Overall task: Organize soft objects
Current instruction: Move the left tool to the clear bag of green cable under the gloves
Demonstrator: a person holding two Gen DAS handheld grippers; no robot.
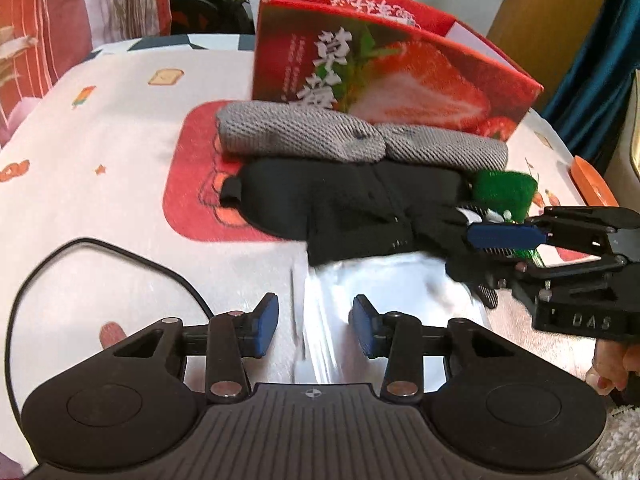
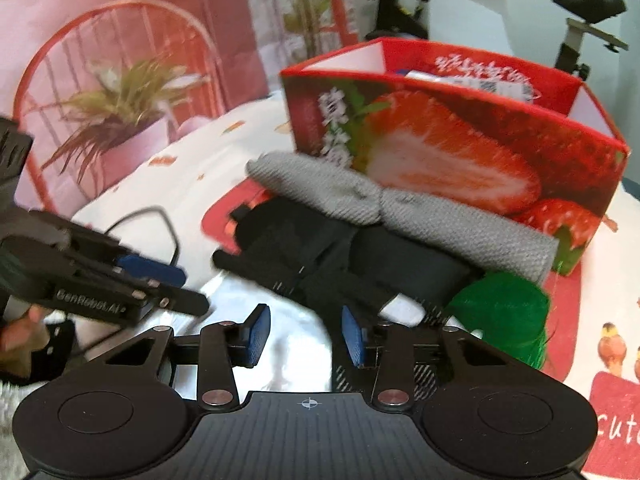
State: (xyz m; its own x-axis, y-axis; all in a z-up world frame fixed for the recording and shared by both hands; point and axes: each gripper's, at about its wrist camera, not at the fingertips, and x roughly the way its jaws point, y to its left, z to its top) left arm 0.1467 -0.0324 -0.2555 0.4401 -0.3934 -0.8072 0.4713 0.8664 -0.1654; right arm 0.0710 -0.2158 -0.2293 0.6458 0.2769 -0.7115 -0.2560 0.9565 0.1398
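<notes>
White cloth [image 1: 384, 280] lies on the worktop [image 1: 120, 128] between the left gripper [image 1: 316, 326] pads, jaws apart (not pressing); the right gripper [image 2: 306, 334], tilted down, straddles black cloth [image 2: 320, 256], also apart.

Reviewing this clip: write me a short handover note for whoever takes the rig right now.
Left gripper: part open, fingers either side of the white cloth, no grip visible.
Right gripper: part open over the white cloth's far edge and the black cloth, holding nothing visible.
Grey cloth, black cloth and green bundle lie in front of the strawberry box.
Done: box holds something already, hard to tell what.
Left: all four soft items.
</notes>
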